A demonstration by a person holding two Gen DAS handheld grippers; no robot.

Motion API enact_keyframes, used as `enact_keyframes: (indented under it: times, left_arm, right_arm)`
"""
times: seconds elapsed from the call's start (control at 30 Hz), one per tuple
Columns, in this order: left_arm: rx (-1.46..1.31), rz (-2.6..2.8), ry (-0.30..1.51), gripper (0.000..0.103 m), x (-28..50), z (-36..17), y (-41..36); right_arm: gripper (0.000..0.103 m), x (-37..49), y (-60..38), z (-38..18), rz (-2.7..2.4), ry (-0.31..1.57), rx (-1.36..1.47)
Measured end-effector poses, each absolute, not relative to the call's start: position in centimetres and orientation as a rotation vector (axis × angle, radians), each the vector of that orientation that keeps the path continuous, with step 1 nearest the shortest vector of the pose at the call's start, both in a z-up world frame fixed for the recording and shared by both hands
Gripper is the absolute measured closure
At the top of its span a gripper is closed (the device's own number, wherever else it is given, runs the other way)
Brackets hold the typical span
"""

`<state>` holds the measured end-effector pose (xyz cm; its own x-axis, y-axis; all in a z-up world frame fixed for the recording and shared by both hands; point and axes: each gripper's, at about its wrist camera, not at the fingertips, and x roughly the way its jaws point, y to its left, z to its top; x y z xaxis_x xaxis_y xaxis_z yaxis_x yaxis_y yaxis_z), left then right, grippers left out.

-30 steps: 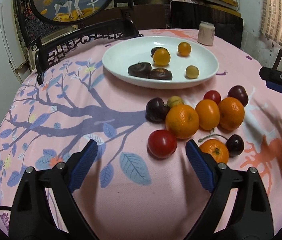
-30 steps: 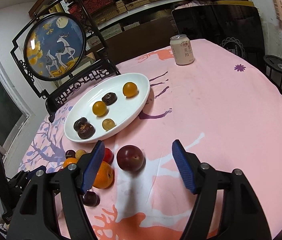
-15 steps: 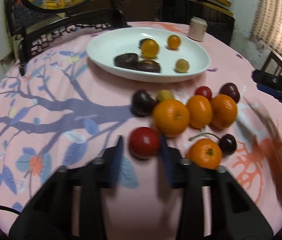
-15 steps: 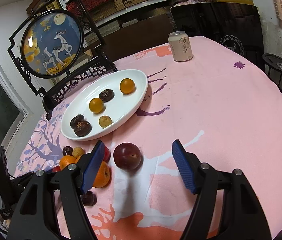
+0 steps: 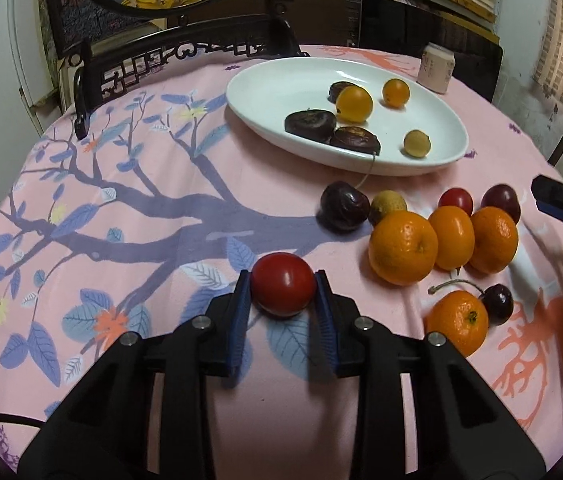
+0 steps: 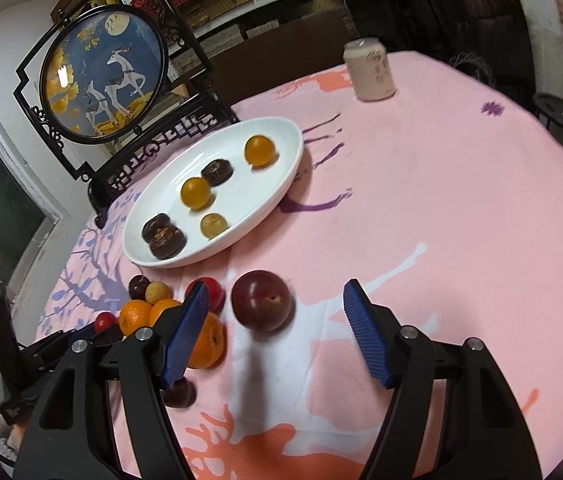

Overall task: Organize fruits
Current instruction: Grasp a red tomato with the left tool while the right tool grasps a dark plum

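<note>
My left gripper (image 5: 282, 289) is shut on a red tomato (image 5: 283, 283), which also shows in the right wrist view (image 6: 105, 321). To its right lies a cluster of oranges (image 5: 403, 253), a dark plum (image 5: 344, 206), a cherry (image 5: 496, 298) and other small fruits. A white oval plate (image 5: 281, 92) beyond holds several small fruits. My right gripper (image 6: 273, 320) is open over the cloth, with a large dark red plum (image 6: 262, 300) between its fingers. The plate (image 6: 281, 184) lies further back.
A drink can (image 6: 369, 70) stands at the table's far side. A round deer screen on a black carved stand (image 6: 101, 80) sits behind the plate. The pink printed tablecloth (image 6: 441, 200) covers the round table. Chairs and shelves surround it.
My left gripper has moved forward and closed on the red tomato. My right gripper stayed open and shifted slightly around the dark red plum.
</note>
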<state>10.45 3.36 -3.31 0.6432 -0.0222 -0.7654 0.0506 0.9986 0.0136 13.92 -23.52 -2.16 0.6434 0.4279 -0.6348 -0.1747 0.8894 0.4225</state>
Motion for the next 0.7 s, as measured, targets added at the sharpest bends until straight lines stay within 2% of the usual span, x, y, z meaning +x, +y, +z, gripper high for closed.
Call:
enact_keyframes:
  times: [0.3,0.33,0.4,0.5,0.7]
  left_arm:
    - [0.046,-0.042,0.872,0.071,10.4,-3.4,3.2]
    - [0.046,-0.042,0.872,0.071,10.4,-3.4,3.1]
    - [0.049,-0.041,0.873,0.071,10.4,-3.4,3.1]
    - [0.049,-0.042,0.872,0.071,10.4,-3.5,3.1]
    - [0.026,-0.061,0.854,0.072,10.2,-3.2,3.3]
  right_arm:
    - [0.044,15.4,-22.0,-3.4,0.386,0.873,0.361]
    - [0.049,15.5,-21.9,-3.5,0.386,0.876,0.359]
    - [0.051,15.7,-21.5,-3.8,0.388,0.89,0.349]
    - [0.063,15.8,-20.9,-4.3,0.385,0.911,0.327]
    - [0.065,15.1,-21.3,-4.0,0.368,0.881,0.313]
